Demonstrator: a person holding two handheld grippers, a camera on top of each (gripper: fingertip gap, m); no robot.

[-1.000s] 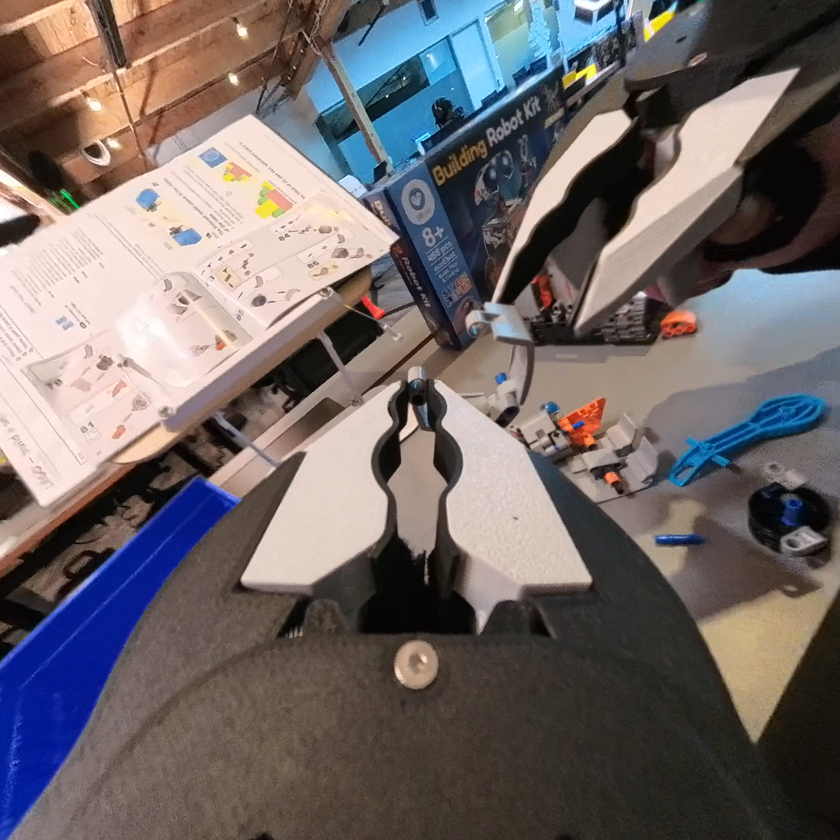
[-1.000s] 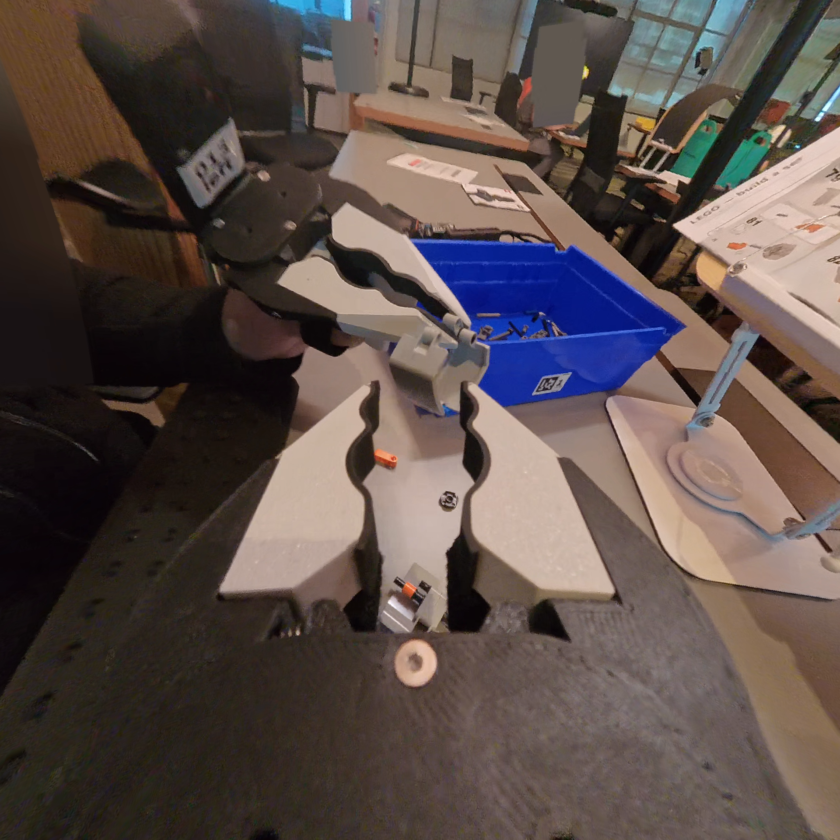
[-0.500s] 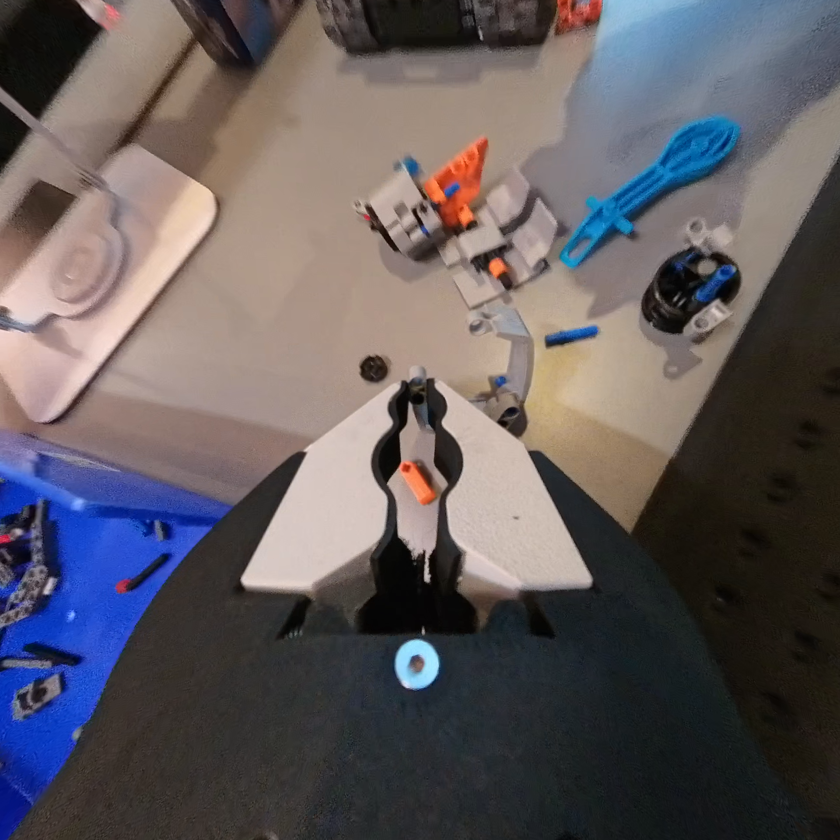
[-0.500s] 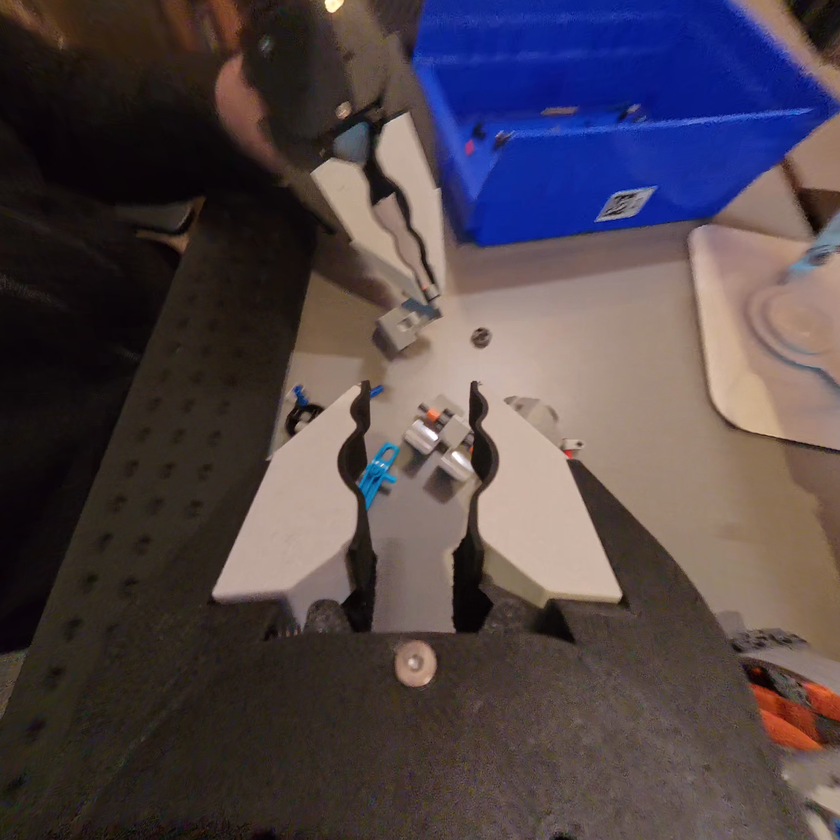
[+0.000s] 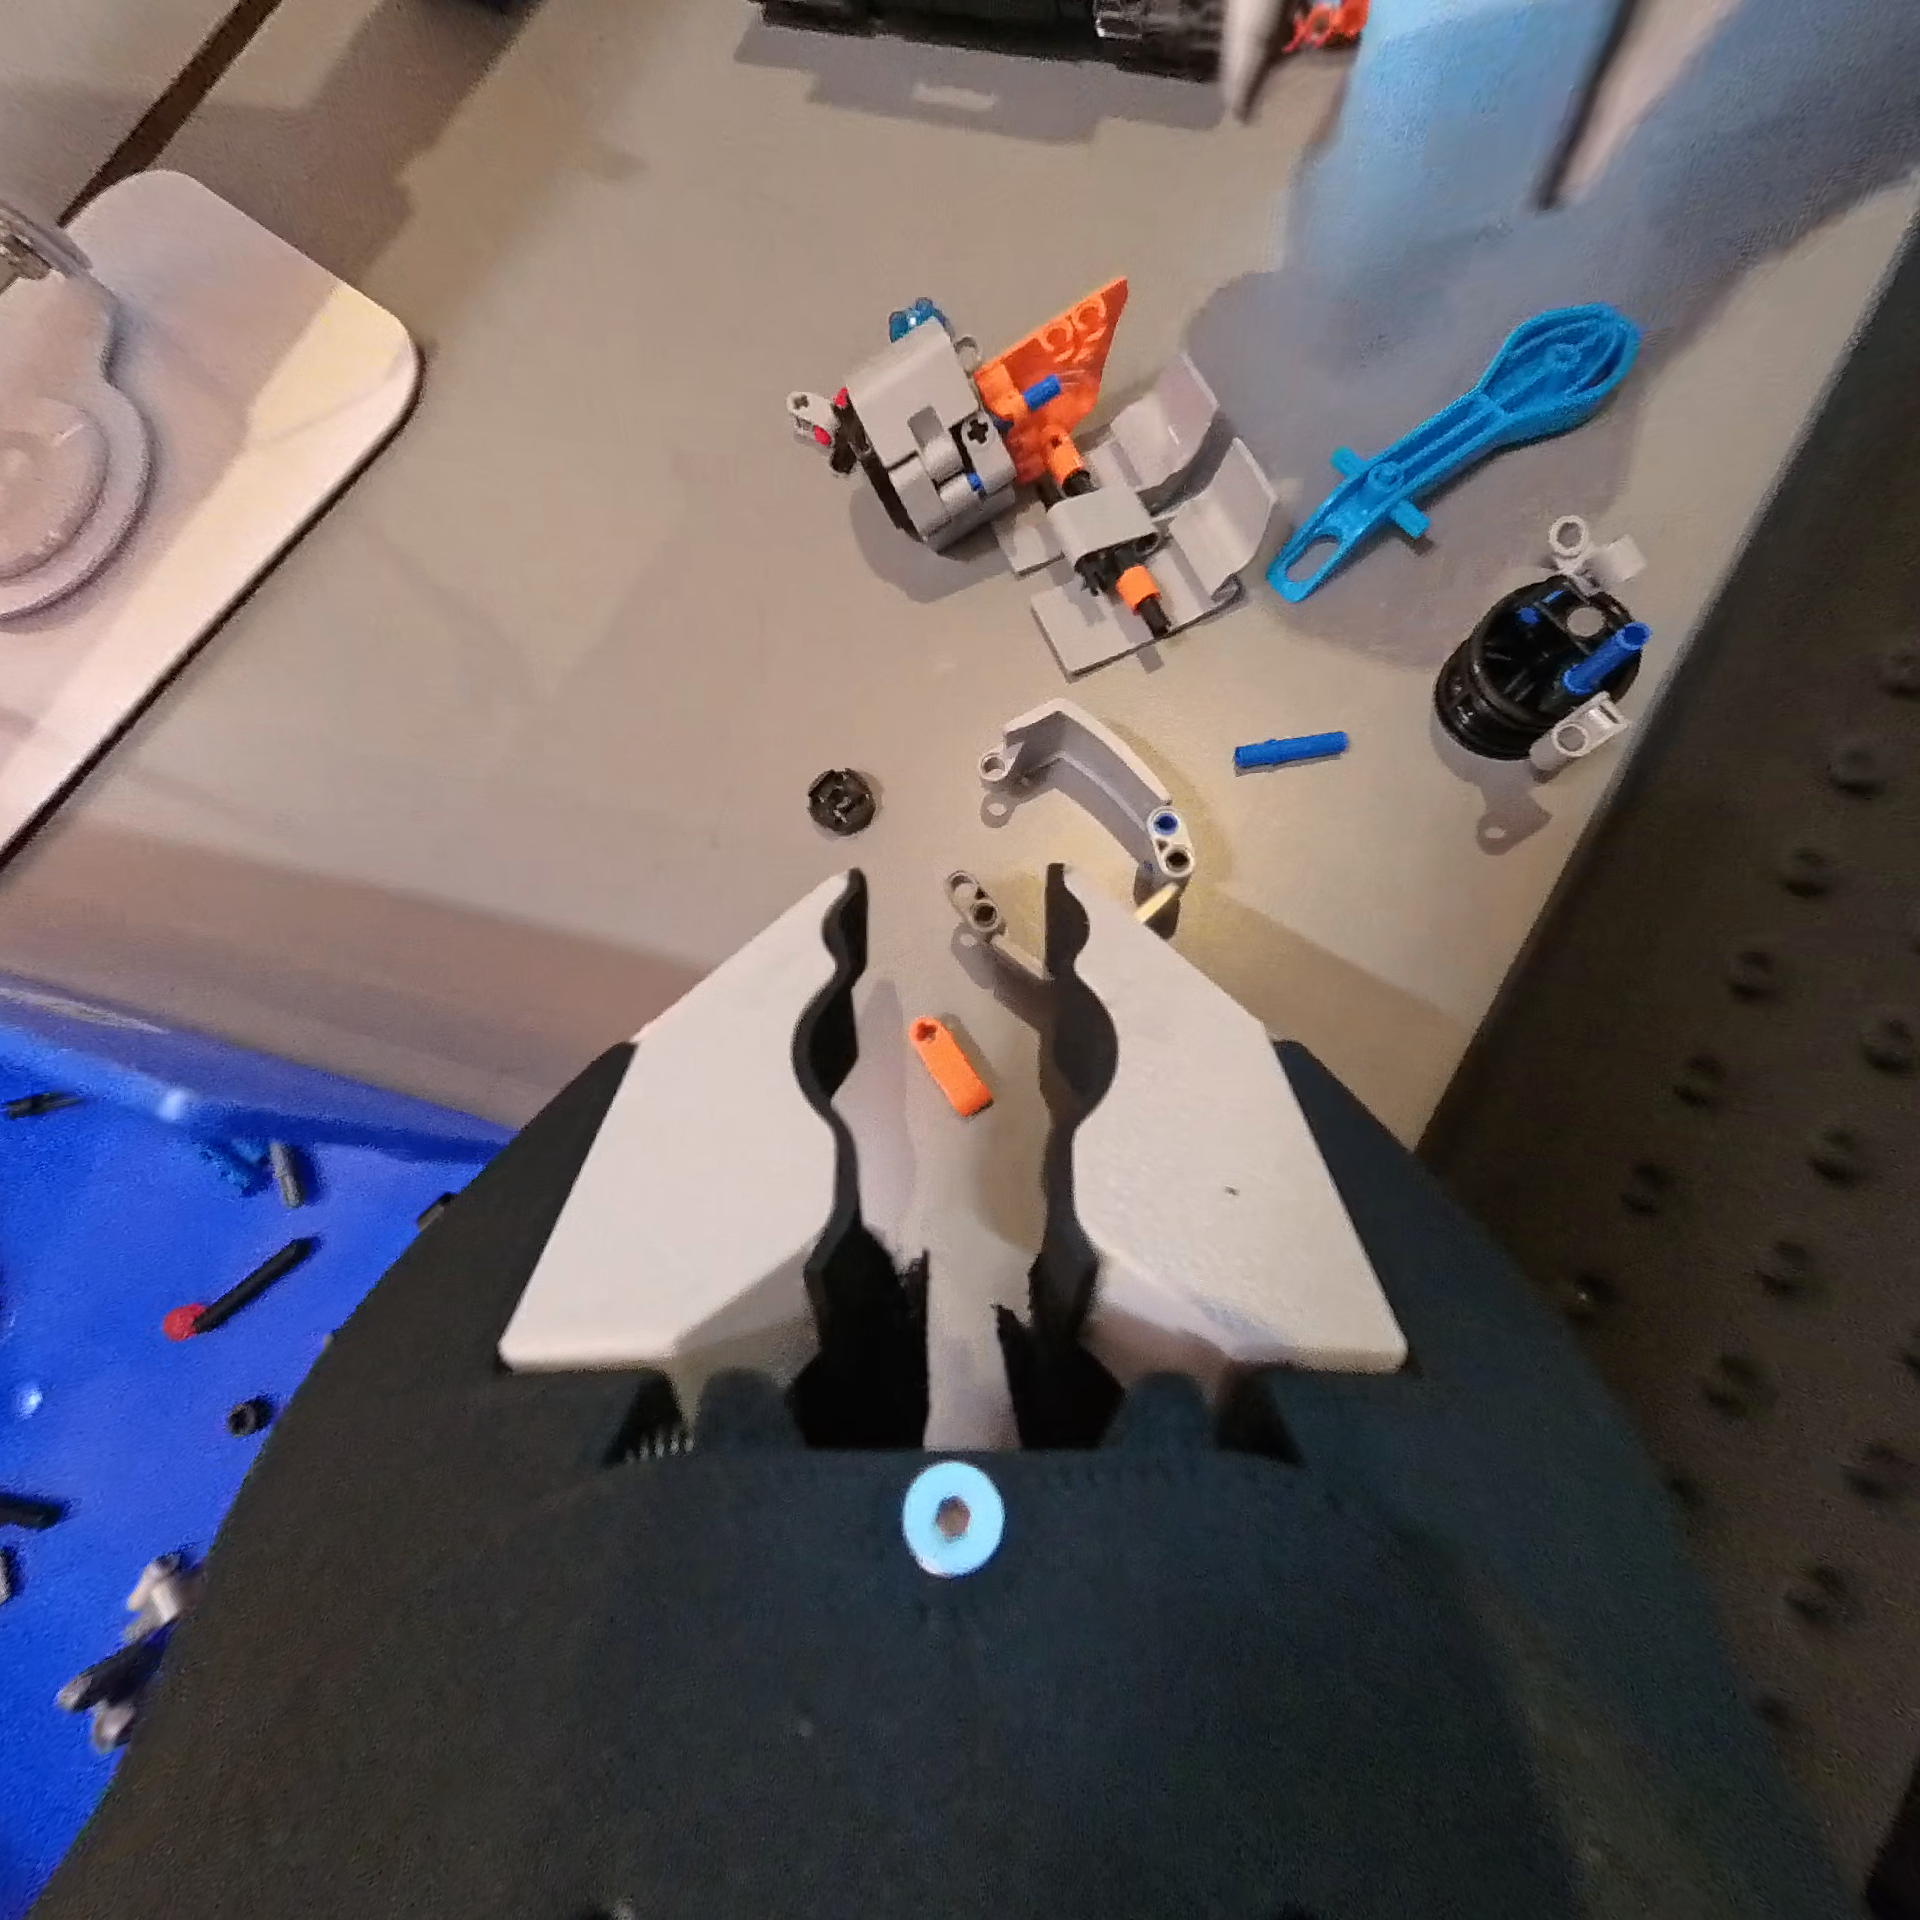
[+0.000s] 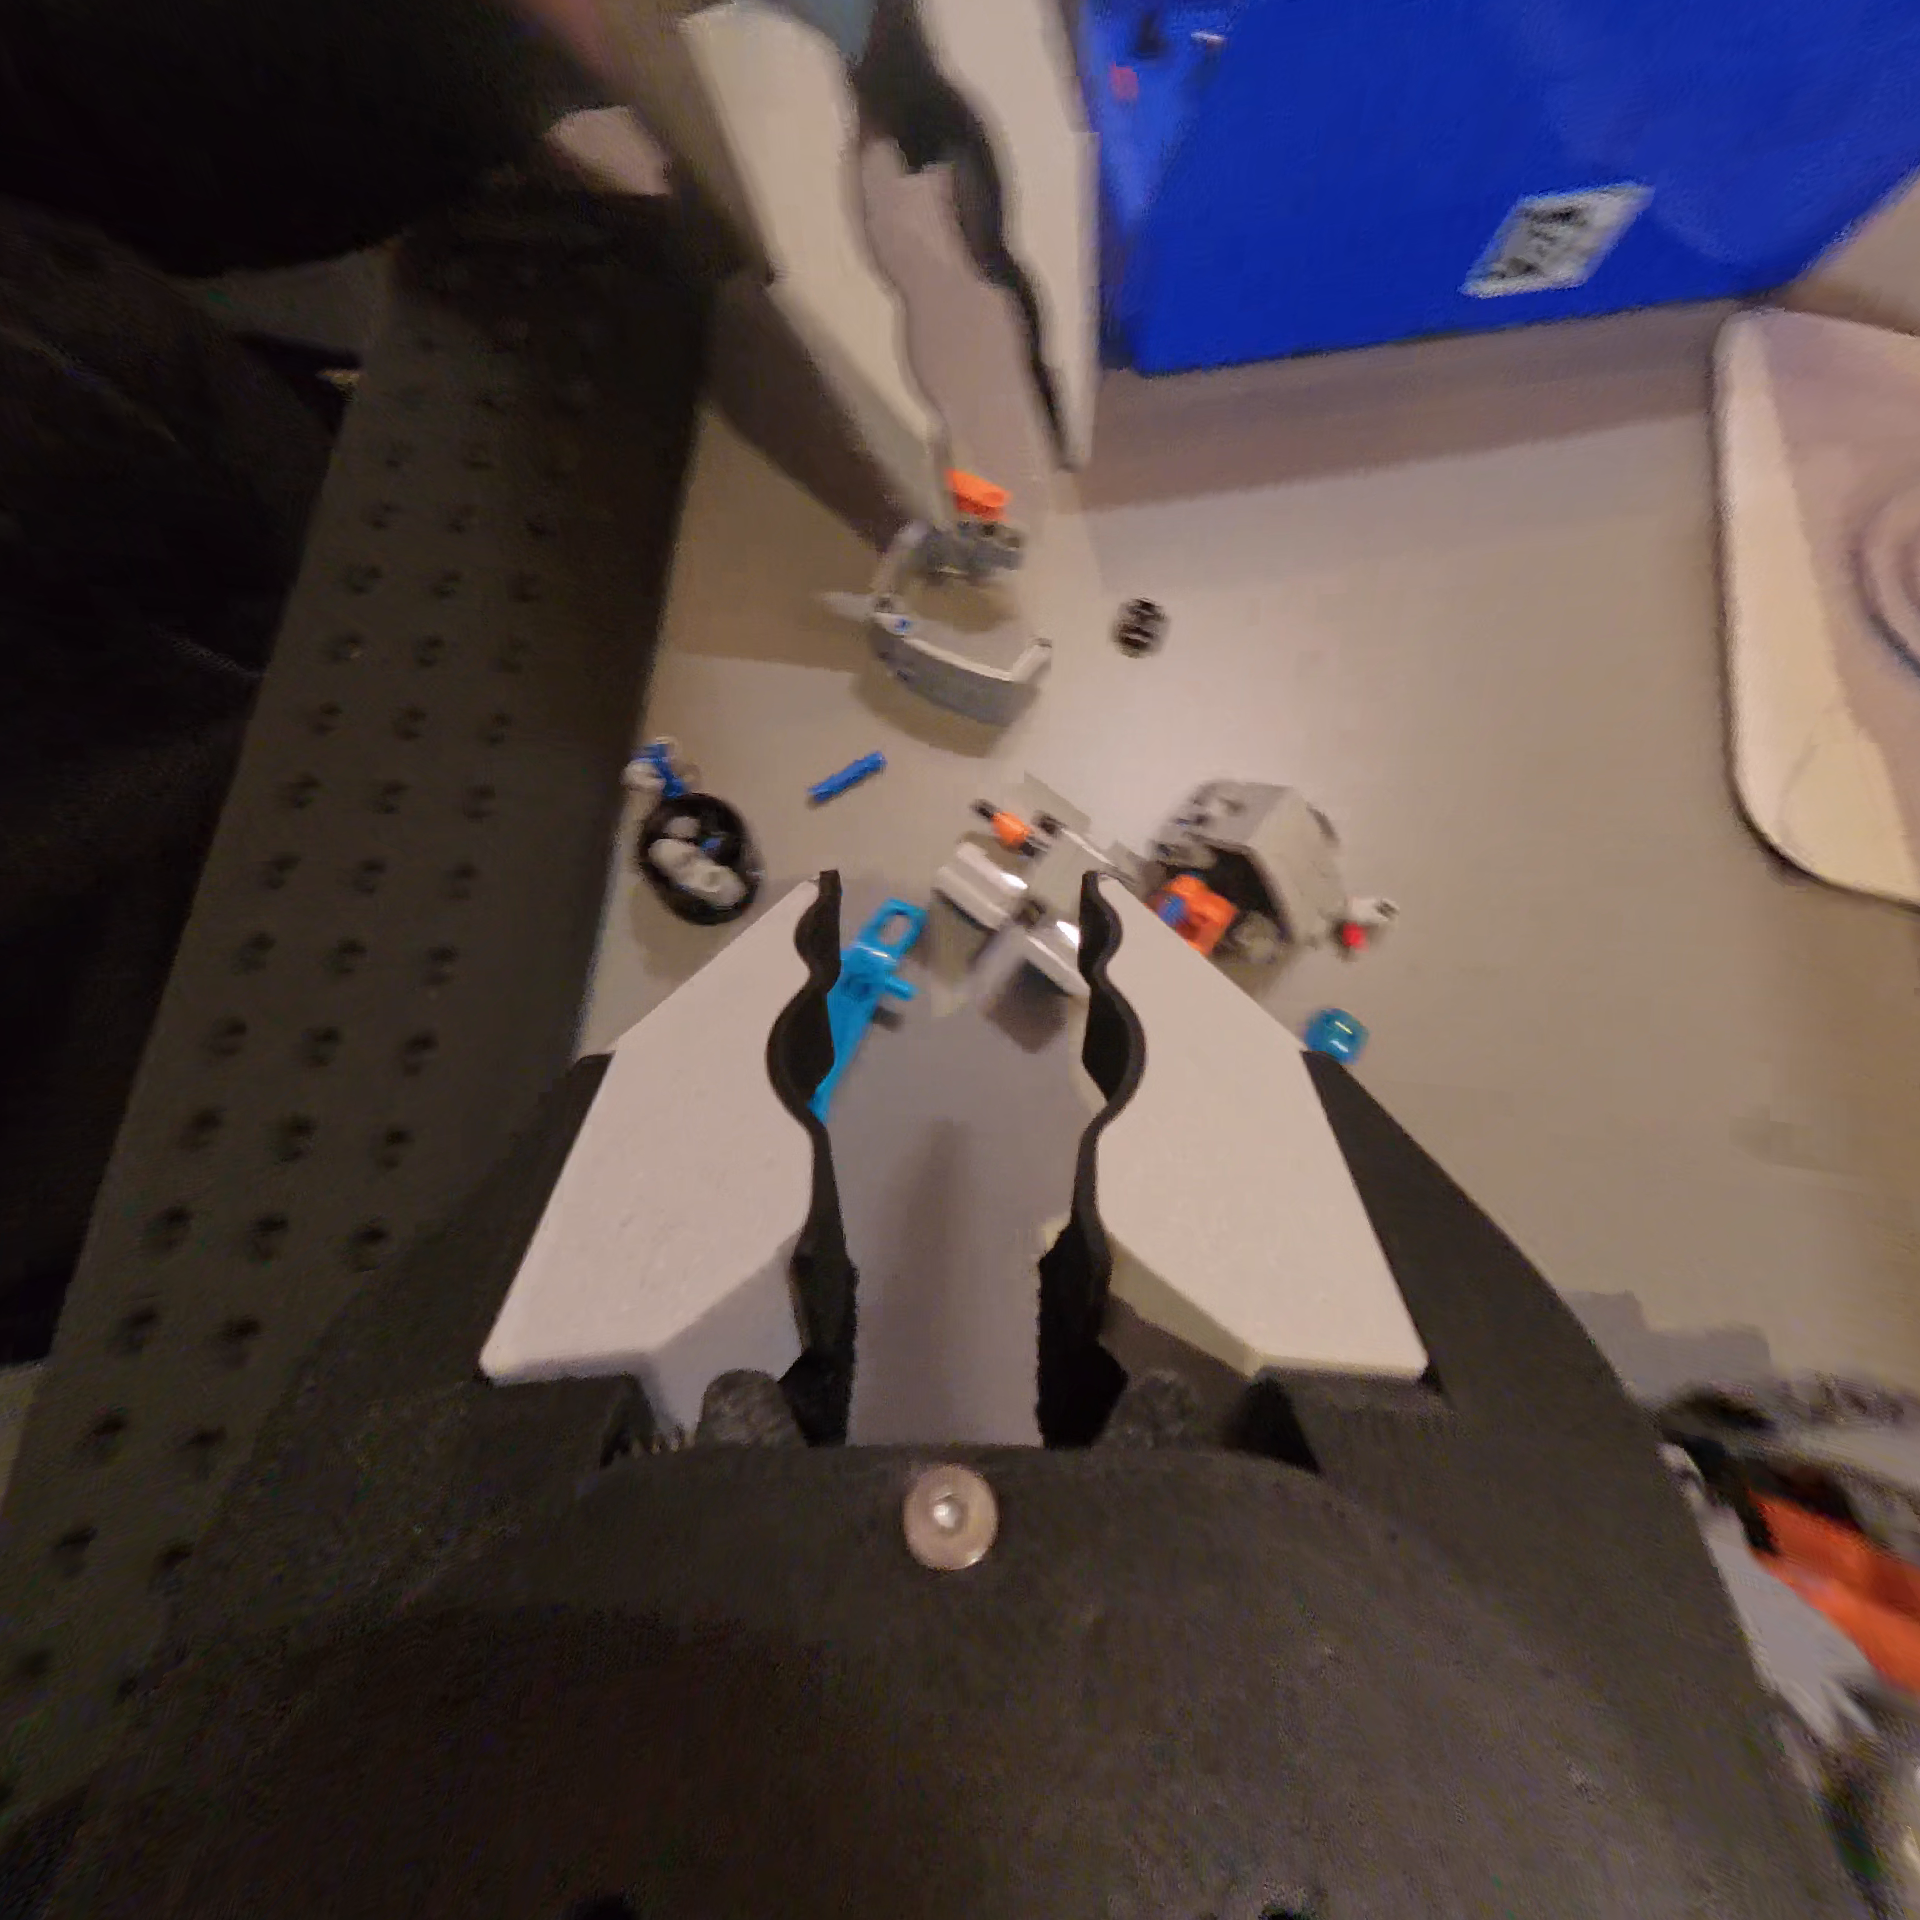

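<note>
My left gripper (image 5: 954, 883) is open and empty, low over the grey table. A small grey connector (image 5: 975, 902) and an orange pin (image 5: 951, 1065) lie between its fingers. A curved grey beam (image 5: 1091, 774) lies just past its right fingertip. My right gripper (image 6: 956, 883) is open and empty above a blue paddle piece (image 6: 868, 977) and grey panels (image 6: 997, 904). The right wrist view shows the left gripper (image 6: 1003, 447) farther off, over the orange pin (image 6: 971, 488) and the curved beam (image 6: 956, 655).
A grey and orange assembly (image 5: 966, 436), a blue paddle (image 5: 1455, 447), a black wheel hub (image 5: 1538, 675), a blue pin (image 5: 1288, 748) and a black round piece (image 5: 842, 800) lie on the table. A blue bin (image 5: 156, 1247) is left, a white stand base (image 5: 156, 468) far left, a black perforated board (image 5: 1714, 935) right. Tip to tip, the grippers are about 12 cm apart. My left tips are roughly 5 cm from the black round piece (image 5: 842, 800). Seen from the right wrist view (image 6: 1145, 620) as well.
Both grippers have tipped down toward the table. My left gripper was shut on the curved grey beam's end and has opened; the beam now lies on the table. The right gripper stayed open.
</note>
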